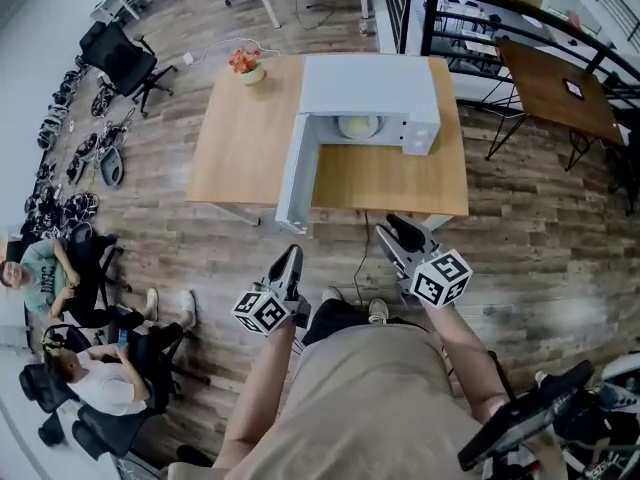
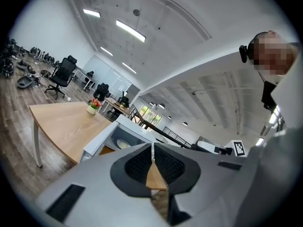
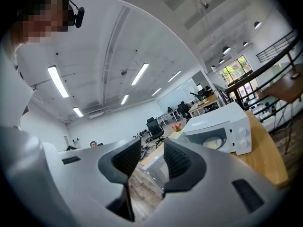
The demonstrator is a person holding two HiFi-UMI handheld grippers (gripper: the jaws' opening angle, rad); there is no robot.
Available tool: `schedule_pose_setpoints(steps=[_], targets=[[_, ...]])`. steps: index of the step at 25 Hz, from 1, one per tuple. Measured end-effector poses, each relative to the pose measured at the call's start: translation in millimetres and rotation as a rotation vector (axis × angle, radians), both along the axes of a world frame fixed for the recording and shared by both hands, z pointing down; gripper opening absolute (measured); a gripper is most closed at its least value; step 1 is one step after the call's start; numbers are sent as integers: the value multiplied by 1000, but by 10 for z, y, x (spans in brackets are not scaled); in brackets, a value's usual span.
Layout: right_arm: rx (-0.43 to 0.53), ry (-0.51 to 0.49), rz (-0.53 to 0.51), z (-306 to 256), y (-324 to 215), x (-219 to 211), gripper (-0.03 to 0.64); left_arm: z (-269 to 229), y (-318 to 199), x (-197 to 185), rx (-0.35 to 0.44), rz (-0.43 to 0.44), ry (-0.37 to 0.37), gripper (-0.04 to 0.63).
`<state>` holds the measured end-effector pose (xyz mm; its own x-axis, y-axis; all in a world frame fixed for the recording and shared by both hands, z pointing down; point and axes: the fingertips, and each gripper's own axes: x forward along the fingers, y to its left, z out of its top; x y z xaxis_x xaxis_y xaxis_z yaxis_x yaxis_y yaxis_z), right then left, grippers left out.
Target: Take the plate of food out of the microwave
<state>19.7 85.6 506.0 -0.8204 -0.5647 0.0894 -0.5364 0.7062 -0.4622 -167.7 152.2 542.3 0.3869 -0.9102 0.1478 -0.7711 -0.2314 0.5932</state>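
**Approaching the open microwave, plate not yet reached**

On the table [image 1: 240, 148] stands a white microwave [image 1: 370, 88], its door [image 1: 292, 178] swung open toward the near left. The left tool [image 1: 290, 256] is pressed together and the right tool [image 1: 400, 230] is spread. Both are empty and well short of the table. The plate of food [image 1: 358, 126] sits inside the microwave. The next move probably means stepping in and reaching past the door. A flower pot [image 1: 247, 66] at the far left is no obstacle.

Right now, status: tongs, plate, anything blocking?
Left tongs shut, empty. Right tongs open, empty. Plate inside microwave, door open. Nothing seen blocking.
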Motion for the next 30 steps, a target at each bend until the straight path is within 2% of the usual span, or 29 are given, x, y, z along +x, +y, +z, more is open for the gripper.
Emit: schedule_pose_setpoints(steps=[7,18,25,30], targets=[[55,-2,-39,-255,-120,-681,133,-242,-75,-512,50,-37,-2,2],[146,8,-215,-630,-50,-2050,133,-573,113,-1579,105,-215,6,2],[153,32,-270,-603,-22,-2582,133,-576,235,-2106,122,-281,11,2],[149,46,-274,-535,-74,-2783,133,-517,217,-2379,127,-302,17,2]])
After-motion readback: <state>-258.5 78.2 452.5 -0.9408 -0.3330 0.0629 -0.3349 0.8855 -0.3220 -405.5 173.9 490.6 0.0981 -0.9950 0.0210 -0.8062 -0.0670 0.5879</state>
